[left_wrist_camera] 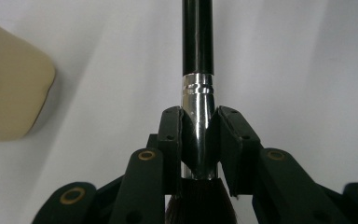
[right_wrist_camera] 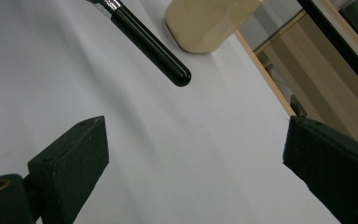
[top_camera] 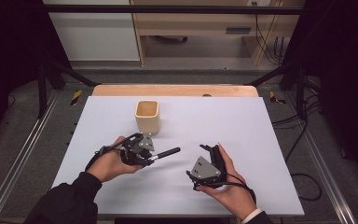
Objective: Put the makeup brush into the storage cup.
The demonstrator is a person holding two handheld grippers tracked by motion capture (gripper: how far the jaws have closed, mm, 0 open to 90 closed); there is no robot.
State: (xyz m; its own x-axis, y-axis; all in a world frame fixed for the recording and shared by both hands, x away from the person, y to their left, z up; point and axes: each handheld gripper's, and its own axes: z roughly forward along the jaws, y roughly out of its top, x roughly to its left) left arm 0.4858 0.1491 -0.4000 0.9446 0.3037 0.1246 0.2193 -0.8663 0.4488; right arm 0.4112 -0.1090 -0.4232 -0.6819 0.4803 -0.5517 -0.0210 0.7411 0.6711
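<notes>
A black-handled brush (top_camera: 165, 152) with a silver ferrule (left_wrist_camera: 197, 121) is clamped in my left gripper (top_camera: 142, 148), which is shut on the ferrule. The handle points right, just above the white table, and the dark bristles (left_wrist_camera: 200, 203) sit behind the jaws. A cream square cup (top_camera: 148, 115) stands upright a little beyond the left hand; its corner (left_wrist_camera: 9, 84) lies left of the brush. My right gripper (top_camera: 212, 151) rests lower right of the brush tip, open wide with nothing between its pads (right_wrist_camera: 70, 158). In the right gripper view the brush handle (right_wrist_camera: 151, 46) and cup (right_wrist_camera: 205, 21) lie ahead.
The white tabletop (top_camera: 242, 130) has a wooden strip (top_camera: 175, 90) along its far edge. Black frame bars (top_camera: 279, 70) and cables (top_camera: 303, 135) run beside the table on the right. A wooden cabinet (top_camera: 200, 23) stands beyond it.
</notes>
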